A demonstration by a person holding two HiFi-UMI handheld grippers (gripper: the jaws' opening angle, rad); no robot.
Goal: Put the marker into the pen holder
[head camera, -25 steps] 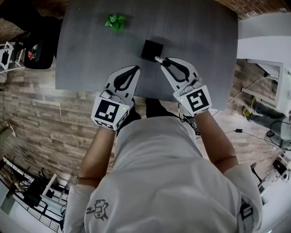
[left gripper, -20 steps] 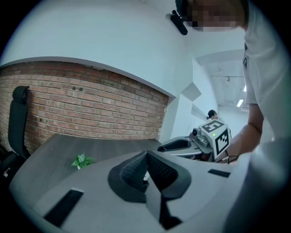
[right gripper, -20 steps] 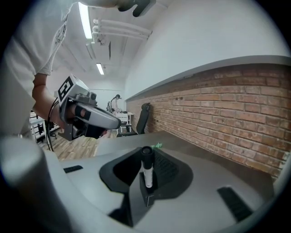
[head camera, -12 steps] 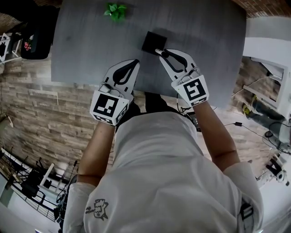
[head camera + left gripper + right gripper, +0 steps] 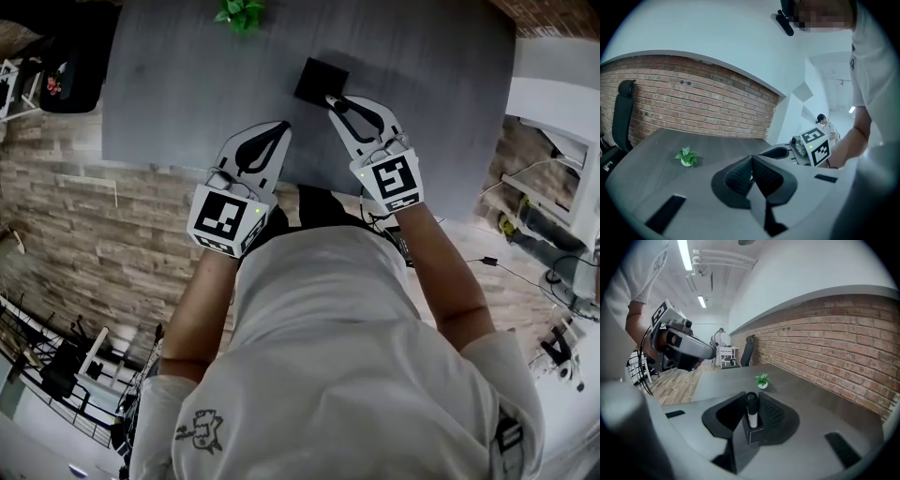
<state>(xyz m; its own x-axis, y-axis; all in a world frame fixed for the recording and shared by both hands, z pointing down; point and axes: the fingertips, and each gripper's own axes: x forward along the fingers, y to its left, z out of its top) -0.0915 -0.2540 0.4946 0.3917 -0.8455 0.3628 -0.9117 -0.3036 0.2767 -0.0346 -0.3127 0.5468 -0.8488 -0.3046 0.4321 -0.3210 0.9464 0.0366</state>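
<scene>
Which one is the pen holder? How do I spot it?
Find the big grey table. Near its middle, closer to the person than the little green plant, sits the pen holder. It is the only black square box there, and a marker stands up in it.

On the table (image 5: 187, 94), pen holder (image 5: 321, 79) midway across, marker (image 5: 751, 411) upright in it, plant (image 5: 241, 13) behind — further left.

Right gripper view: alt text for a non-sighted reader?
The right hand-held gripper holds a marker upright between its jaws, which have just eased open, the marker's lower end dipping into a black pen holder on a grey table. Behind are a green plant, a brick wall and, upper left, the left hand-held gripper.
</scene>
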